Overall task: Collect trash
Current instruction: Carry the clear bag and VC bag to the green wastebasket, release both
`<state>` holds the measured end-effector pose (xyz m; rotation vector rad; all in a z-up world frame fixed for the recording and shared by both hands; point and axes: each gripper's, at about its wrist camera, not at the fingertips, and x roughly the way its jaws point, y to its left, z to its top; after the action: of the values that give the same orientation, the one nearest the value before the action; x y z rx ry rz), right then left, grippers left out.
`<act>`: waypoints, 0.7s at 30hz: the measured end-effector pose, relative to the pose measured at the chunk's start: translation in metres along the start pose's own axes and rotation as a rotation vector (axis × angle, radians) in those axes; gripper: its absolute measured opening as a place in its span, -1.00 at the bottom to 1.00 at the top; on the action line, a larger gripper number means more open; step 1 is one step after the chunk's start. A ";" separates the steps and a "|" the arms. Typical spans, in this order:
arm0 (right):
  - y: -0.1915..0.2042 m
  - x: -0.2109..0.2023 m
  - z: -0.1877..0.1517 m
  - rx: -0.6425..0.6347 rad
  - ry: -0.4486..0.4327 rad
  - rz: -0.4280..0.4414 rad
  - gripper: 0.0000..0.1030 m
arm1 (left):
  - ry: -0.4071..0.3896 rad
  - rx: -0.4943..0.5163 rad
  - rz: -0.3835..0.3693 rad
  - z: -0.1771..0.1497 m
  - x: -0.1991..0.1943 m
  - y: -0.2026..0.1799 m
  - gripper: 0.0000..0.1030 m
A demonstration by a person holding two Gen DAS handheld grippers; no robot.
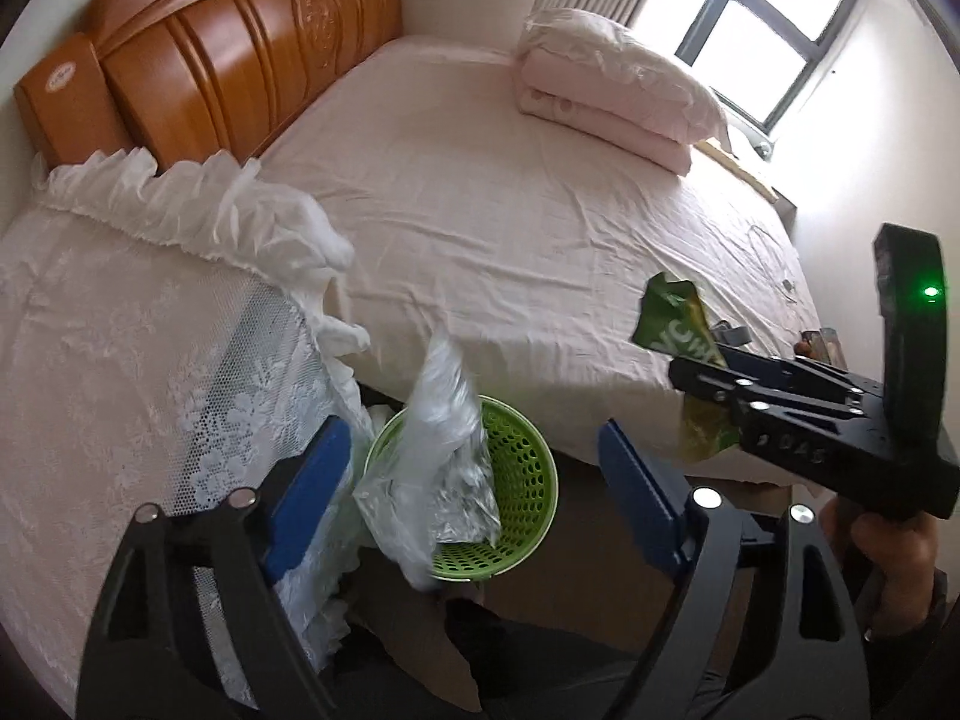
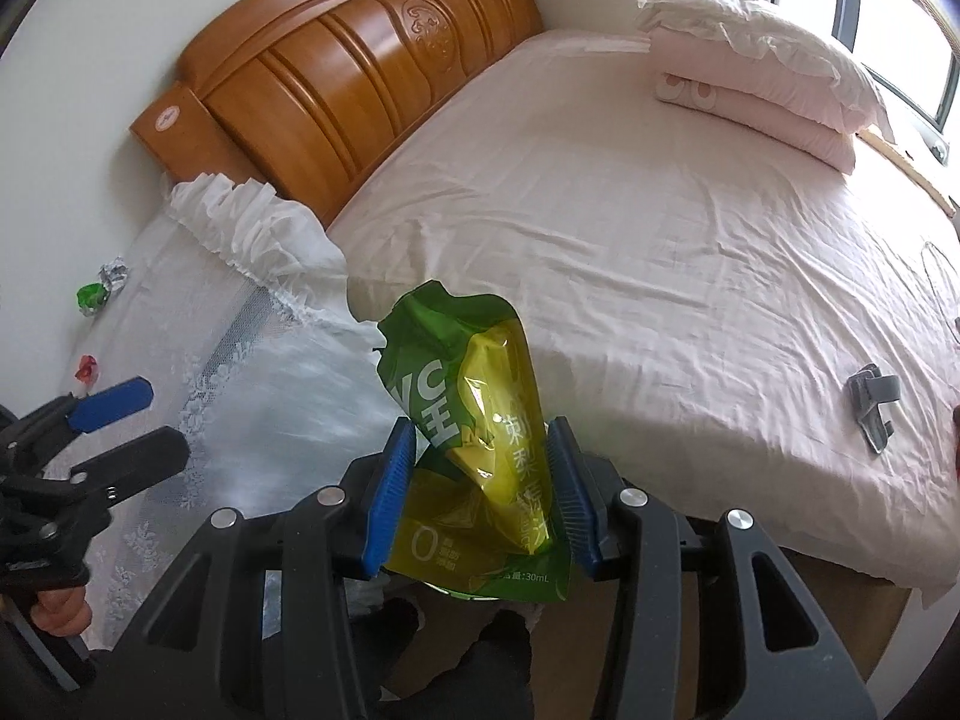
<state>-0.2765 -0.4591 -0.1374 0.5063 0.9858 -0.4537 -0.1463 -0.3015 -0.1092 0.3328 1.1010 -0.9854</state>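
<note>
A clear crumpled plastic bag hangs blurred over the rim of a green perforated basket on the floor beside the bed. My left gripper stands open above it, its blue pads wide apart on either side of the bag without touching it. The same gripper shows at the left edge of the right wrist view. My right gripper is shut on a green and yellow drink pouch, pads pressing both sides. In the left wrist view that pouch and right gripper are to the right of the basket.
A lace-covered side table carries a small green wrapper, a foil scrap and a red wrapper. The pink bed holds a folded quilt with pillow and a grey object. A wooden headboard stands behind.
</note>
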 end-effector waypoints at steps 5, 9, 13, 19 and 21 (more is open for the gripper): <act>0.004 0.001 -0.004 -0.002 0.006 0.002 -0.09 | -0.010 -0.026 0.018 -0.001 -0.007 0.005 0.85; 0.008 0.002 -0.006 -0.006 0.012 0.002 -0.09 | -0.020 -0.061 0.031 -0.002 -0.011 0.015 0.85; 0.013 0.003 -0.008 -0.013 0.015 0.004 -0.09 | -0.035 -0.089 0.038 -0.004 -0.018 0.023 0.85; 0.017 0.003 -0.011 -0.019 0.019 0.007 -0.09 | -0.061 -0.099 0.056 -0.007 -0.028 0.029 0.85; 0.020 0.005 -0.012 -0.024 0.024 0.008 -0.09 | -0.066 -0.097 0.069 -0.008 -0.031 0.031 0.85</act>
<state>-0.2705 -0.4366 -0.1429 0.4948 1.0103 -0.4287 -0.1299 -0.2637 -0.0935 0.2555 1.0667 -0.8731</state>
